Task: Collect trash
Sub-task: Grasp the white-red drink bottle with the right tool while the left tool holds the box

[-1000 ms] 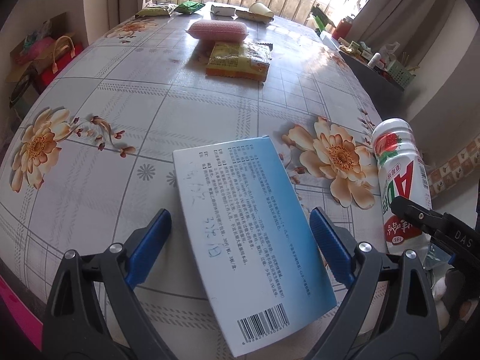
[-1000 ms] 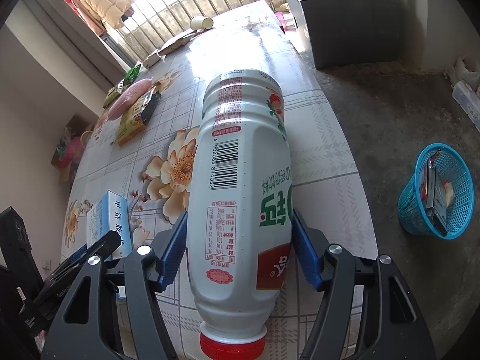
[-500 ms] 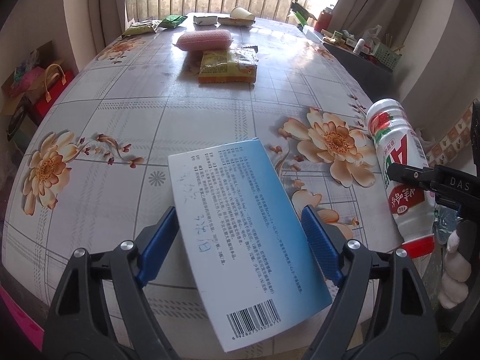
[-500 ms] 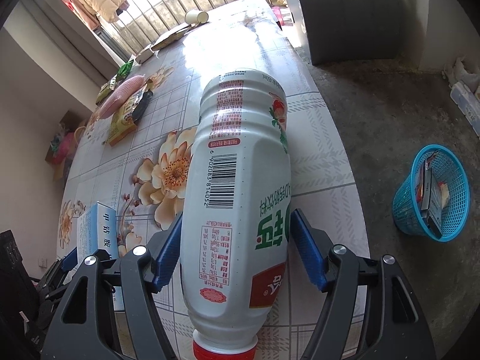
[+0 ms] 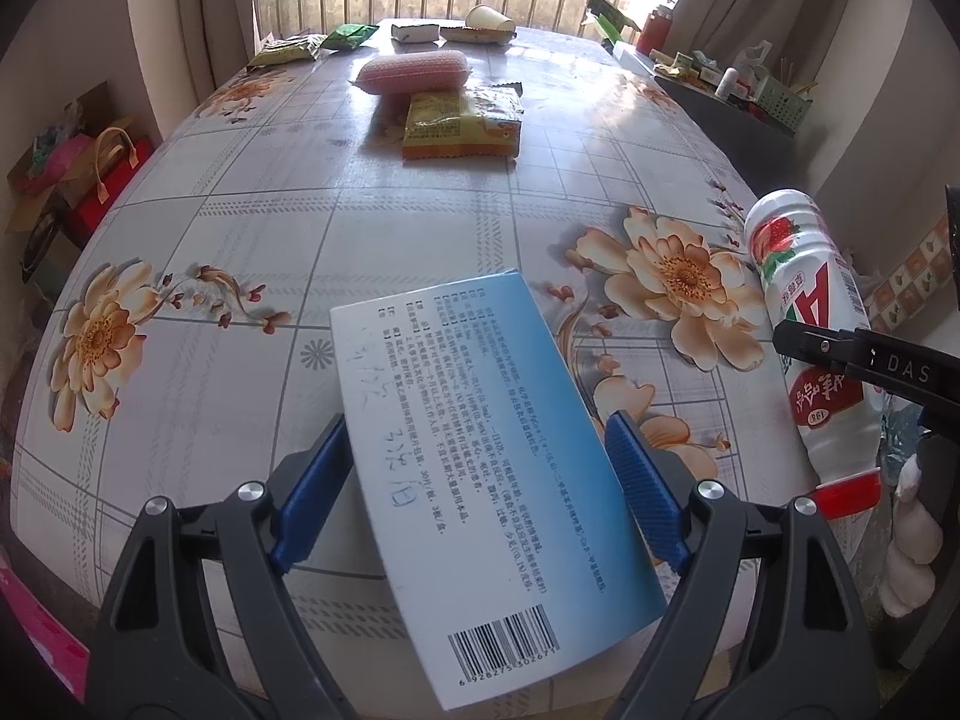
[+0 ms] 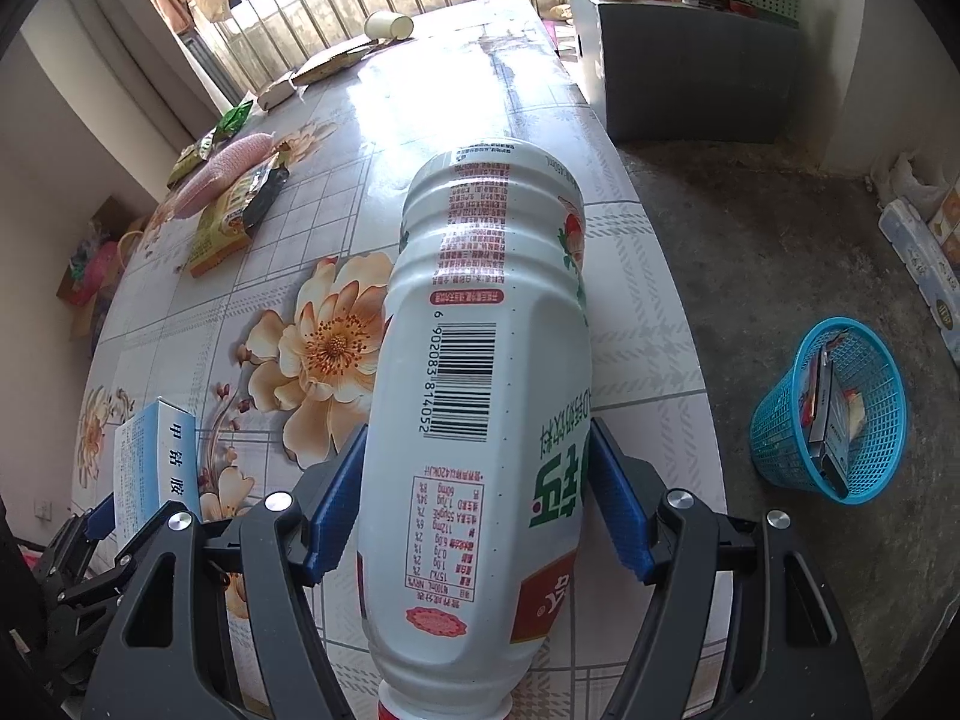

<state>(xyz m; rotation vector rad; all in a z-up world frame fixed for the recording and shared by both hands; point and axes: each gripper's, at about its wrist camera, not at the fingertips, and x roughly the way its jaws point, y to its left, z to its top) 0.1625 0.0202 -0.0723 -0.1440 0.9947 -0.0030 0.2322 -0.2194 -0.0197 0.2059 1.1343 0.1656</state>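
My left gripper (image 5: 480,480) clamps the blue medicine box (image 5: 480,462) after closing a little. My right gripper (image 6: 474,498) grips the white drink bottle (image 6: 480,396) above the floral table (image 6: 480,90).

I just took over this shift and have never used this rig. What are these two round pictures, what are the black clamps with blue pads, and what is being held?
Each picture comes from a fisheye camera on a hand-held two-finger gripper, looking forward along its fingers; a person carries one in each hand.

Left wrist view: the left gripper has a blue and white medicine box between its blue pads, over the floral table.

Right wrist view: the right gripper is clamped on a white drink bottle, red cap toward the camera.

On the table lie a yellow snack packet, a pink mesh bundle, green wrappers, a small carton and a paper cup. A blue basket with trash in it stands on the floor.
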